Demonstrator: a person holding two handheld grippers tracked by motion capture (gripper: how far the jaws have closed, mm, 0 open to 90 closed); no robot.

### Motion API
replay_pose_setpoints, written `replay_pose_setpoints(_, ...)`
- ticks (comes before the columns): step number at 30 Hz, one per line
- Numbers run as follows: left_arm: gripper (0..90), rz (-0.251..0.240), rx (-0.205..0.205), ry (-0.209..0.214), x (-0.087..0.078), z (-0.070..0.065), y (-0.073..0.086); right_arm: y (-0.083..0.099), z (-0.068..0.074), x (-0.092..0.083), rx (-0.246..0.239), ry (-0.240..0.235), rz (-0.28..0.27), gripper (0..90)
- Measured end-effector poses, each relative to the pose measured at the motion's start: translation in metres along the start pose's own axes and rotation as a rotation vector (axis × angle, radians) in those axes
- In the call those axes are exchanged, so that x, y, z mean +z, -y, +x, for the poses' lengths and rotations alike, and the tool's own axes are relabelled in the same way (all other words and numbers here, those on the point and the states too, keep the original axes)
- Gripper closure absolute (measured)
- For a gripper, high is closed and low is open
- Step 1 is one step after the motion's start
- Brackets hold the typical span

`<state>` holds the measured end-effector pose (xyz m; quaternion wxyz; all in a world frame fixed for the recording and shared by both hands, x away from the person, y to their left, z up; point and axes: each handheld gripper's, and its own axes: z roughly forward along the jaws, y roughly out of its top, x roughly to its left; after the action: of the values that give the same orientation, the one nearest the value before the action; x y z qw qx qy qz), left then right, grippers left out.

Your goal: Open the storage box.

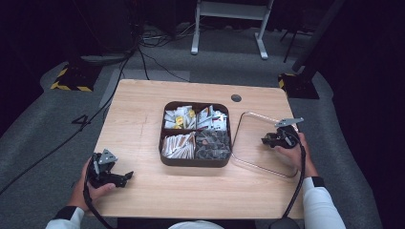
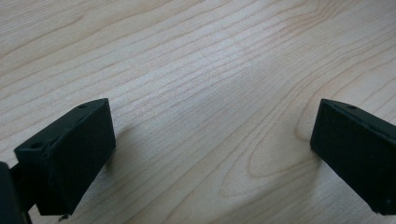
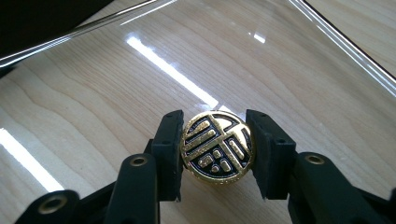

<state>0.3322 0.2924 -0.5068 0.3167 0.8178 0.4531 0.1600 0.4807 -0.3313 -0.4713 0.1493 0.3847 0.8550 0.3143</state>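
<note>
A round black knob with a gold pattern (image 3: 217, 147) sits pinched between the jaws of my right gripper (image 3: 217, 149), which is shut on it just above a clear flat lid (image 3: 140, 60). In the high view that right gripper (image 1: 268, 140) hovers over the clear lid (image 1: 253, 143), right of a dark four-compartment tray (image 1: 195, 161). The tray holds several small packets, sticks and dark pieces. My left gripper (image 1: 125, 178) rests near the table's front left corner. Its jaws stand wide apart over bare wood (image 2: 210, 93), with nothing between them (image 2: 212, 154).
The wooden table (image 1: 138, 109) has a small dark round grommet (image 1: 236, 98) near its far edge. Cables (image 1: 143, 57) and a white stand's legs (image 1: 229, 28) lie on the grey floor beyond the table. Bare wood shows left of the tray.
</note>
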Motion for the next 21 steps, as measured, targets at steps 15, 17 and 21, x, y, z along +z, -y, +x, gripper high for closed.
replay_pose_setpoints(15, 0.2, 0.000, 0.000, 0.000, 0.0000, 0.0000, 0.0000, 0.0038, -0.0007, 0.0109, 0.016, -0.006, 0.001, 58.6)
replay_pose_setpoints(17, 0.2, -0.001, 0.003, 0.000, 0.0000, 0.0002, 0.0000, 0.0039, -0.0020, 0.0093, 0.040, -0.020, -0.027, 56.2)
replay_pose_setpoints(21, 0.3, -0.001, 0.003, 0.000, 0.0000, 0.0002, 0.0000, 0.0028, -0.0026, 0.0067, 0.056, -0.016, -0.049, 48.9)
